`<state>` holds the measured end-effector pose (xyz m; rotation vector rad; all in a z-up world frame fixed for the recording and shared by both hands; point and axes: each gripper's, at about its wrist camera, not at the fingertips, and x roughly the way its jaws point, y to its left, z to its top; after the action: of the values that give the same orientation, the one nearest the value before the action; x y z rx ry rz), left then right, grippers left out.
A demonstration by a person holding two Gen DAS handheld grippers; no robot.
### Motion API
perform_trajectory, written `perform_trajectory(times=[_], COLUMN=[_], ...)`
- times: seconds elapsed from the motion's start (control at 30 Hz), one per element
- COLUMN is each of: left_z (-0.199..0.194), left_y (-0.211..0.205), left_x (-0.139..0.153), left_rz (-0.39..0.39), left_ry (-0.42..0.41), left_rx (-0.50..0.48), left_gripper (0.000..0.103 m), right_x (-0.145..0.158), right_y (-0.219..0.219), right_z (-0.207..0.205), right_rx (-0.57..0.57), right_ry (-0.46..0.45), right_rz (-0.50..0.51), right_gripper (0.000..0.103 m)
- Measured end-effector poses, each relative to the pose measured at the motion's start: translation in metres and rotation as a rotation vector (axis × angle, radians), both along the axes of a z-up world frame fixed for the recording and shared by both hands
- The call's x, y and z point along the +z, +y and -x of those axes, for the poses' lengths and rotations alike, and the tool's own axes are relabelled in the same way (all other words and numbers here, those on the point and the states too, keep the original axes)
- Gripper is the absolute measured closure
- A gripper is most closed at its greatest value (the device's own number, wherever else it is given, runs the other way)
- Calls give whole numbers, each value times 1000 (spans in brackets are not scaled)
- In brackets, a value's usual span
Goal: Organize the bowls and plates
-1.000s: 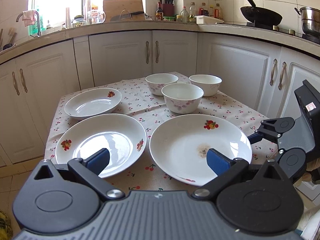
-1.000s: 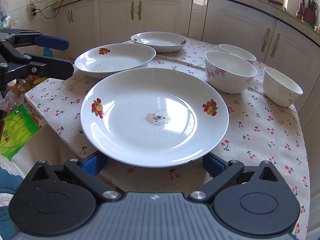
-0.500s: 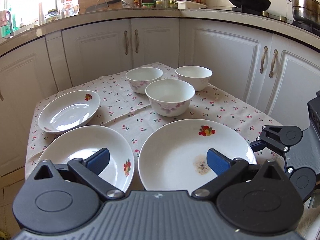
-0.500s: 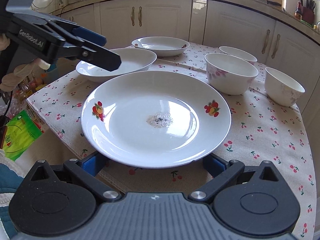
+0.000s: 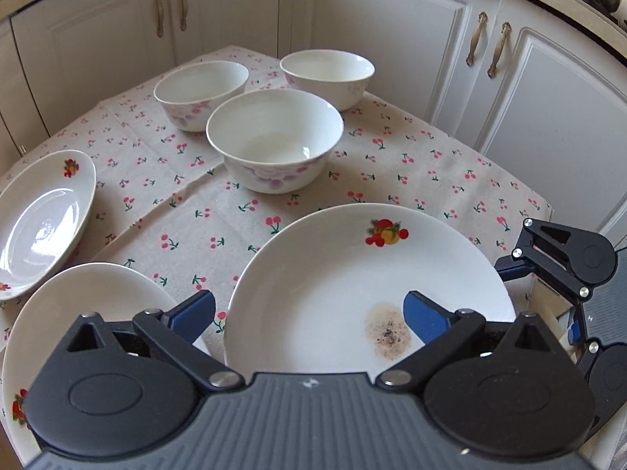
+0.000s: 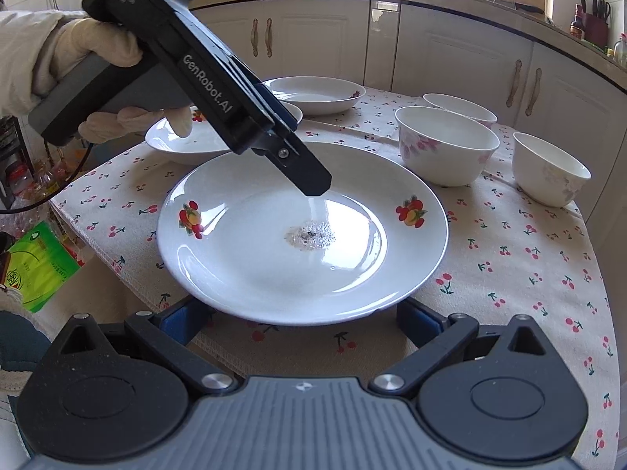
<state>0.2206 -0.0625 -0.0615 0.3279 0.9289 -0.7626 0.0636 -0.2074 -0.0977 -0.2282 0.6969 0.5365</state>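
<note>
Left fingers (image 5: 309, 309): you hold them wide open, empty, over the big plate (image 5: 352, 274) to grab it.
Right fingers (image 6: 298, 319): wide open, empty, low at its near rim.

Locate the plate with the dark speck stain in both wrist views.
Left wrist: stained plate lower centre-right, stain beside the left tongs' right finger.
Right wrist: stained plate centre, stain mid-plate.
Shared landmark: nearest pink-flowered bowl just beyond the plate.

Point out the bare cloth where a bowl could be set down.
Free: cloth right of the soiled plate, below the bowls; also between the small plate and nearest bowl. Crowded: left plates.
</note>
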Motion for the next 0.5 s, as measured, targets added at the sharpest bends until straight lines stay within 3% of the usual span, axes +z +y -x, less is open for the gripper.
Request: perform_trajectory(times=[0.3, 0.5], left_z=[-27, -34], left_y=[-14, -20], left_x=[-6, -7], left_rz=[-80, -107], left_ry=[136, 144], left_rx=[-111, -134], left_gripper=[3, 3], right_x=[0, 0], right_y=[0, 0], right_z=[3, 3], right_rx=[-17, -23], right_ry=[-13, -16], right_rz=[-6, -6], right_gripper=[0, 0])
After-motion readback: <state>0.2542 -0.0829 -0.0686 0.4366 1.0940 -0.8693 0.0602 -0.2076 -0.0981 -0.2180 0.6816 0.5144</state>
